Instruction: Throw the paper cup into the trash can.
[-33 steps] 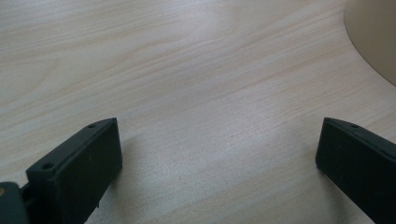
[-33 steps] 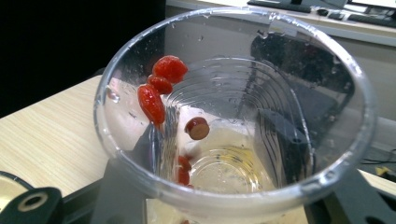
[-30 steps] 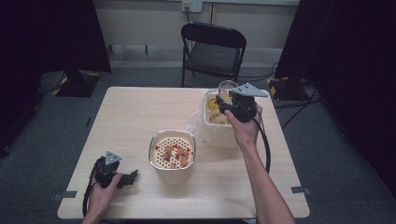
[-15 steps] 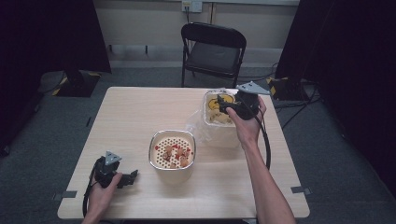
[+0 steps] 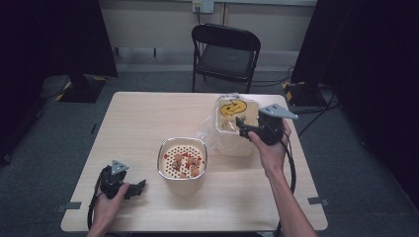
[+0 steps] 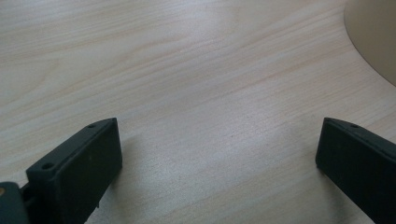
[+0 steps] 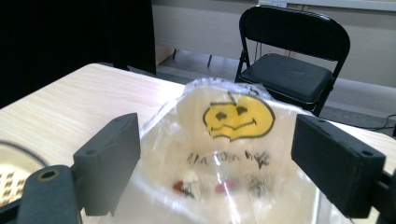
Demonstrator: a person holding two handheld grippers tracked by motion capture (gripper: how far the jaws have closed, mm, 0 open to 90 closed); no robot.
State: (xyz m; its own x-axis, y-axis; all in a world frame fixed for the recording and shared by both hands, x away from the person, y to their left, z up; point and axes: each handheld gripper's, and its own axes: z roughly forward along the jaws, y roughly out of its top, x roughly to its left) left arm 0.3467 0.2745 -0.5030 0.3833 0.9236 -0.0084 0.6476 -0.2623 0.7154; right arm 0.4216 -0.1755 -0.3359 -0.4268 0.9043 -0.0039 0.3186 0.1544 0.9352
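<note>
A pale tub lined with a clear plastic bag bearing a yellow smiley face stands right of the table's middle. My right gripper hovers at its right rim; the jaws have just been opening and stand open, gripping nothing. In the right gripper view the bag lies beyond the gripper, with small red bits at its bottom. A metal bowl with a perforated insert holds red and beige pieces. My left gripper rests open at the front left over bare wood.
A black folding chair stands behind the table's far edge. Cables lie on the floor at the right. The bowl's pale side shows at the top right of the left gripper view. The light wood table is bare on its left half.
The right gripper came down and toward the near right rim of the bag-lined tub, and its jaws opened. The left gripper stayed put.
</note>
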